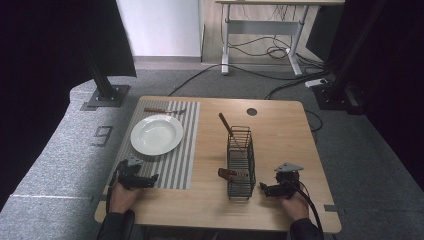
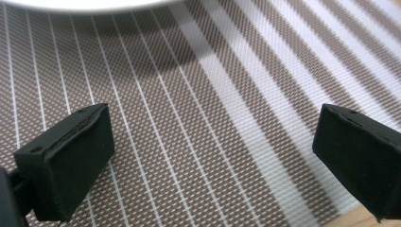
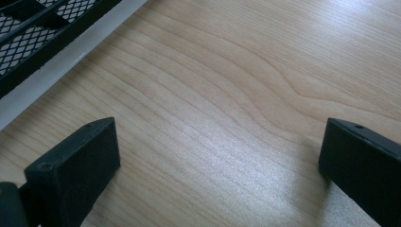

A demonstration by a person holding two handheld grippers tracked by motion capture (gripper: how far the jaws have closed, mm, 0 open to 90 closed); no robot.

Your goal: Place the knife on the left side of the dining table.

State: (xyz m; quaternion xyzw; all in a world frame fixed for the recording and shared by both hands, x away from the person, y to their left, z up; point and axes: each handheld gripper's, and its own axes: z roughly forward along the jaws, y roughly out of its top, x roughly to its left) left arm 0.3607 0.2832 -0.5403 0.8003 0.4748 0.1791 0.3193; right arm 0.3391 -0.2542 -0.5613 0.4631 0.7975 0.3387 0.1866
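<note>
Wooden-handled utensils: three counted, one leaning upright in the black wire-mesh caddy (image 1: 240, 162) mid-table, one poking from its near left side (image 1: 227, 173), one flat beyond the single white ceramic plate (image 1: 156, 134). Light, stiff; grip at handle (probably least slippery). Left gripper (image 1: 150, 179) and right gripper (image 1: 265, 188) both rest with jaws spread, empty.

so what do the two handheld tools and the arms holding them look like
Both are black. The left tool and right tool each carry a grey three-cornered plate on top. A black cable trails from the right one back past the hand. Up close, each has two blocky matte black jaws with a small hole near the tip. Dark sleeves cover both forearms.
</note>
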